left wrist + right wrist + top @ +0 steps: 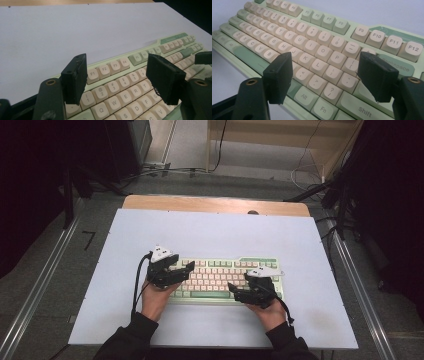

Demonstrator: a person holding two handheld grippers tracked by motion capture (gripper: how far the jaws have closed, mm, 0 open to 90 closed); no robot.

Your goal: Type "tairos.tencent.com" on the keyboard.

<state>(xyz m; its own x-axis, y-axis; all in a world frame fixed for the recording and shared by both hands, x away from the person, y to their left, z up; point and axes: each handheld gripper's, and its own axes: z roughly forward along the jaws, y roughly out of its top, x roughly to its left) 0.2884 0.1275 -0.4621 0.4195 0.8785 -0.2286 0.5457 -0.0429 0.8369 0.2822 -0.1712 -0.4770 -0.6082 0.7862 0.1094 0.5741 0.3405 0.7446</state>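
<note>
A pale green keyboard [220, 270] with cream keys lies on the white table top [215, 230], near the front middle. My left gripper [186, 271] hovers over the keyboard's left end, jaws pointing right. In the left gripper view its jaws [118, 77] stand apart above the number and letter rows of the keyboard [113, 66], with nothing between them. My right gripper [235, 291] hangs over the keyboard's right front part, jaws pointing left. In the right gripper view it [325, 75] is open above the punctuation keys of the keyboard [287, 32], pads touching nothing.
A wooden strip [215, 202] edges the table's far side. Metal rails [35, 295] run along the floor on both sides, and cables [165, 170] lie on the floor behind. White surface stretches beyond the keyboard and to its left and right.
</note>
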